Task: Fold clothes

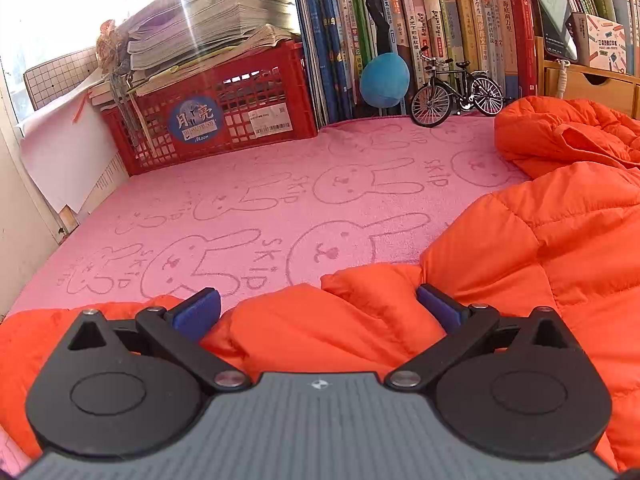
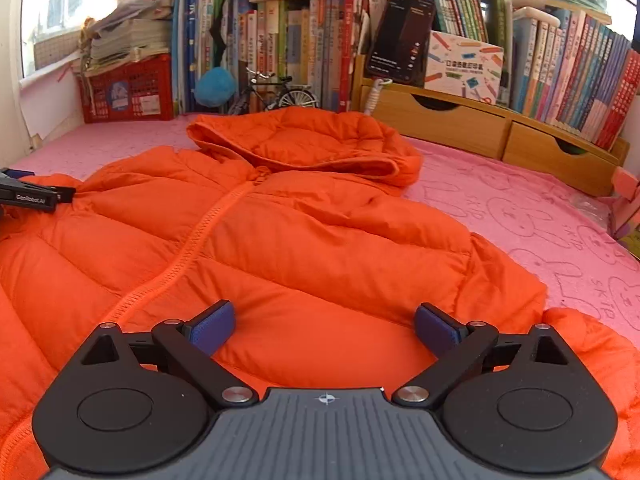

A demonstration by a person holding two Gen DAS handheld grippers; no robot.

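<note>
Orange puffer jacket (image 2: 288, 224): lies front up, zipped, hood toward the bookshelf (image 2: 312, 40), on the pink rabbit-print table cover (image 1: 240, 200). Step, judged: laid out flat, no fold made yet; next calls for gripping a side or sleeve. Left claw (image 1: 318, 308): jaws wide apart over a bunched sleeve, not pinching. Right claw (image 2: 324, 322): jaws wide apart above the lower front, holding nothing.
</note>
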